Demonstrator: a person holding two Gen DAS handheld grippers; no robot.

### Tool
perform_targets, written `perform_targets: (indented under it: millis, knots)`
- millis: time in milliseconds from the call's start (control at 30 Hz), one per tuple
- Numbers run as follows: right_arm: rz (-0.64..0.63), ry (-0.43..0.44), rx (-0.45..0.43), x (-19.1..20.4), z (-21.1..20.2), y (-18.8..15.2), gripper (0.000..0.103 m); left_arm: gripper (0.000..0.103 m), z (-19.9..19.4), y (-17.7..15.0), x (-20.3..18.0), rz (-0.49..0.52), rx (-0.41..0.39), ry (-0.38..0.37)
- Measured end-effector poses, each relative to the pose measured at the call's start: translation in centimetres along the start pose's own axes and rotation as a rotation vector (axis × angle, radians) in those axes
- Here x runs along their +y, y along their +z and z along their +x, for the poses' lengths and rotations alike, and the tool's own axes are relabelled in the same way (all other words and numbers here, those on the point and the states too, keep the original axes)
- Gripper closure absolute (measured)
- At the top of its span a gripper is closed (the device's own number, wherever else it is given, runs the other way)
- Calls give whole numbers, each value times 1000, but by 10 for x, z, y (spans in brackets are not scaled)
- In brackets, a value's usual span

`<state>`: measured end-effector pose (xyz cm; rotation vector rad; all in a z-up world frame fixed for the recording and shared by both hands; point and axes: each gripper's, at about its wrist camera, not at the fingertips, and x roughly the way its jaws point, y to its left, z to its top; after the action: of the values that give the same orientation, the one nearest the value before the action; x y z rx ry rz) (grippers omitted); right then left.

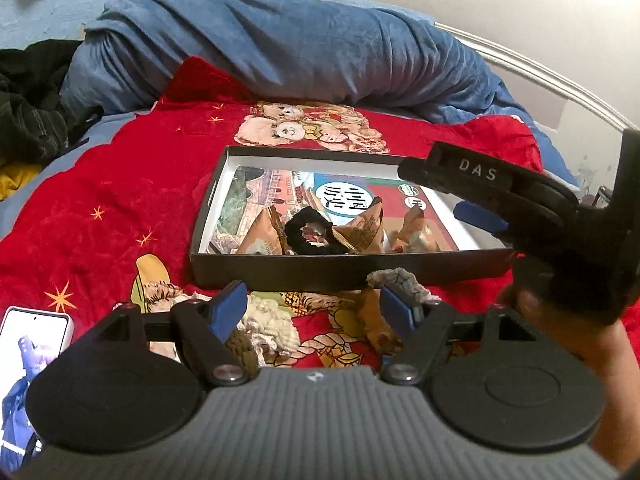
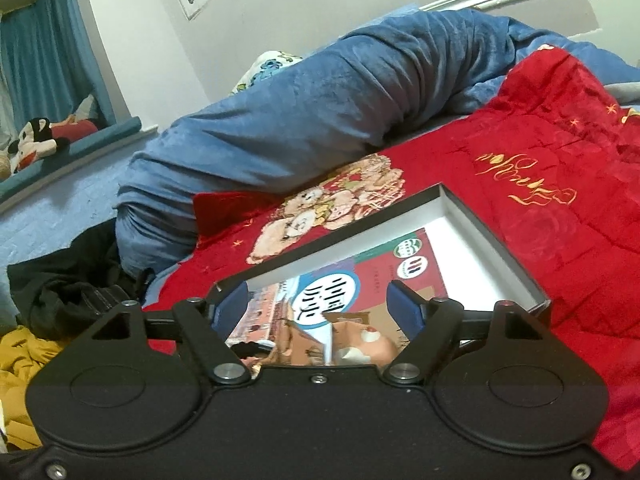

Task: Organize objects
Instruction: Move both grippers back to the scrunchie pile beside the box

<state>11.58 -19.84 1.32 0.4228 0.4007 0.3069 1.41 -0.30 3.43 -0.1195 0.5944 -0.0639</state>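
Cream scrunchie (image 1: 264,320) perhaps, phone (image 1: 38,330), left view only

Open black box (image 1: 340,270) on red blanket, holding book (image 1: 280,192), black scrunchie (image 1: 310,232), seemingly paper packets (image 1: 360,228)

Phone (image 1: 36,332) at eight o'clock, cut by the frame edge; the book cover (image 1: 320,200) sits half buried under wrappers (image 1: 360,228) and a scrunchie (image 1: 310,232).

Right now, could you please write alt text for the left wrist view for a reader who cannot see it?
A shallow black box sits on a red blanket, holding a book, a black scrunchie and paper packets. The open left hand-held gripper is over crocheted items in front of it; the right hand-held gripper reaches over the box's right side.
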Motion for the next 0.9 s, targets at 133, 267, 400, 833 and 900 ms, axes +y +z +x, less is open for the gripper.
perform_targets:
  millis: [133,267,400,833,900]
  knots:
    - [-2,10,7,3,1,-2,27,20,2,0,-1,1,11,0]
    - [-2,9,15,1,0,-3,27,20,2,-1,-2,8,5,11]
    - [14,10,13,-3,-2,-3,27,20,4,-2,-3,15,3,19]
    - [43,10,9,-12,-4,0,27,20,8,-3,-6,30,16,19]
    - [31,10,10,-10,-5,0,27,20,7,-4,-4,28,7,30]
